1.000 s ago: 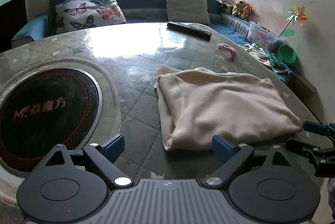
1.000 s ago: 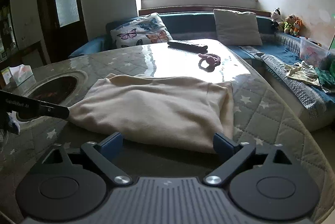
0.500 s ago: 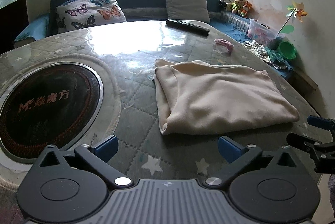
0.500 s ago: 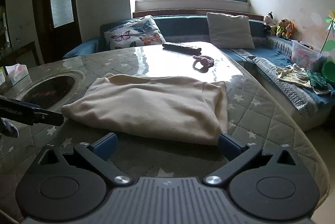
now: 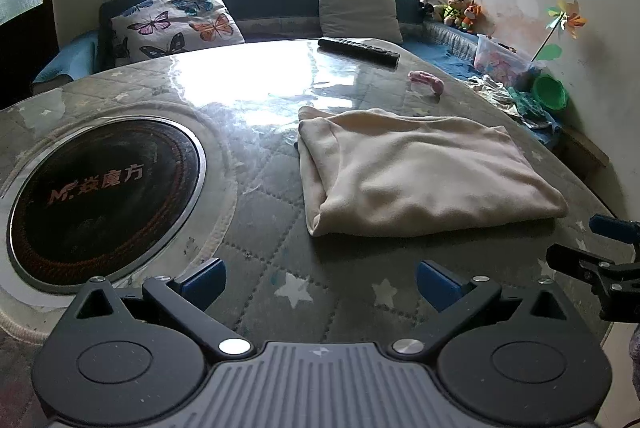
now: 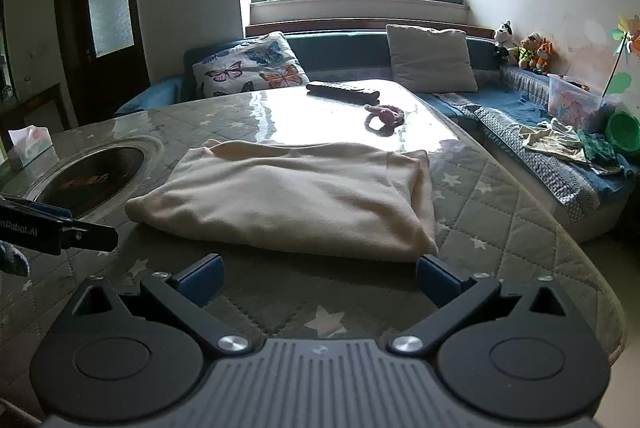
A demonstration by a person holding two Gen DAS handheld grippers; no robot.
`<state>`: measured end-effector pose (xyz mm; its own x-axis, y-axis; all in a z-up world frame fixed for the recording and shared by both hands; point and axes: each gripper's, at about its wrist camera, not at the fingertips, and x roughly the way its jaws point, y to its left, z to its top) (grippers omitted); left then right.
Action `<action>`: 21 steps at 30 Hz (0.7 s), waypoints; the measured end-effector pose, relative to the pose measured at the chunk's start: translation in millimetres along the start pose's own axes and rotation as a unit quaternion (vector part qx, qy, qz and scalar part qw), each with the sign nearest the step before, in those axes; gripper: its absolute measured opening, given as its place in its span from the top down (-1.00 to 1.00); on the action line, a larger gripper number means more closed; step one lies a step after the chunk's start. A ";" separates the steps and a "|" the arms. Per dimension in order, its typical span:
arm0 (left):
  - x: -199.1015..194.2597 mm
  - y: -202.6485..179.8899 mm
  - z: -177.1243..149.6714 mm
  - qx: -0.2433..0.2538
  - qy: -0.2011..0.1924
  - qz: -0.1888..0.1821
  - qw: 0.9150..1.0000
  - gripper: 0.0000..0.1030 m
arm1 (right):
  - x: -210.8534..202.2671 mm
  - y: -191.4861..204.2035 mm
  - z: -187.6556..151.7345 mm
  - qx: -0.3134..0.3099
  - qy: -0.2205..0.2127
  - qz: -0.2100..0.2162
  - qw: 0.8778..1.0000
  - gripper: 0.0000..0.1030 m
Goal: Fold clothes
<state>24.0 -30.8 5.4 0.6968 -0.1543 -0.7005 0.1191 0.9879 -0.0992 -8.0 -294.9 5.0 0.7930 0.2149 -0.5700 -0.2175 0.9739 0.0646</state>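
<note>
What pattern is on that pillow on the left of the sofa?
Colourful butterflies on white pillow; clearest in the left wrist view.

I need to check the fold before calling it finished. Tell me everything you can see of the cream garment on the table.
The cream garment is soft, fleece-like cloth, folded into a rough rectangle of several layers, with layered edges showing at one side. It lies flat and slightly puffy on the quilted, star-patterned table cover, beside the round inset cooktop. Both grippers, left and right, are open and clear of it; nothing touches it.
</note>
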 end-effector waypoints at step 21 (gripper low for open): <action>-12.1 0.4 -15.7 -0.004 0.005 -0.005 1.000 -1.00 | -14.0 11.5 -9.5 0.006 0.004 -0.016 1.000 -1.00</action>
<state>4.5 -28.3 2.7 0.6888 -0.1642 -0.7061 0.1197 0.9864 -0.1126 -27.0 -287.4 6.0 0.7943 0.1839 -0.5790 -0.1857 0.9810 0.0568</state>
